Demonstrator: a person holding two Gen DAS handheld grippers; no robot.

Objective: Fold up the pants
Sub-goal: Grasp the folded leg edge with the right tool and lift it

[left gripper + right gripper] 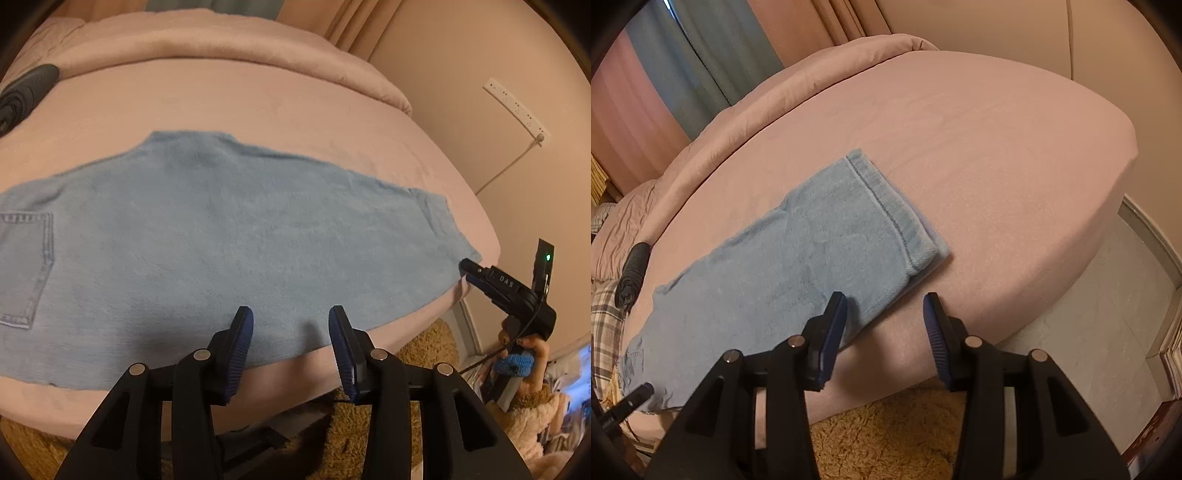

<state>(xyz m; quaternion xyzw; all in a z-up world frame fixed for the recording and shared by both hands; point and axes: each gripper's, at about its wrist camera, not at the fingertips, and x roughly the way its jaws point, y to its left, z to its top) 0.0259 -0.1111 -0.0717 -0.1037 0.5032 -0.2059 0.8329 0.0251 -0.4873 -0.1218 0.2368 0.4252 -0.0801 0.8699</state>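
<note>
While both grippers hang empty: nothing is gripped, so every risk below is a judgement about moves not yet made.

Pants: the light-blue denim pants (207, 236), laid flat with one leg over the other, lie along the near edge of the pink-sheeted bed (280, 107); the waist and back pocket (27, 266) sit toward the left end, the stitched hem (886, 206) toward the right end.

Left gripper: the black left gripper with blue ribbed pads (291, 332) hovers over the near long edge of the cloth at mid-leg, jaws apart, clamped on nothing.

Right gripper: the black right gripper (886, 317) stands by the hem's near corner, jaws apart and empty; its left pad overlaps the cloth edge in view, though I cannot tell whether it touches.

Risk, layers: the hem shows two stacked layers slightly offset; a shallow pinch would probably take only the top one and pull the legs apart.

Risk, sheet: a bite that goes too deep could catch the pink sheet as well.

Risk, edge: the cloth lies just beside the bed's near edge, so a drag toward the person might tip it onto the tan shaggy rug (886, 435).

Risk, skew: uneven lifting would likely give a crooked fold.
</note>
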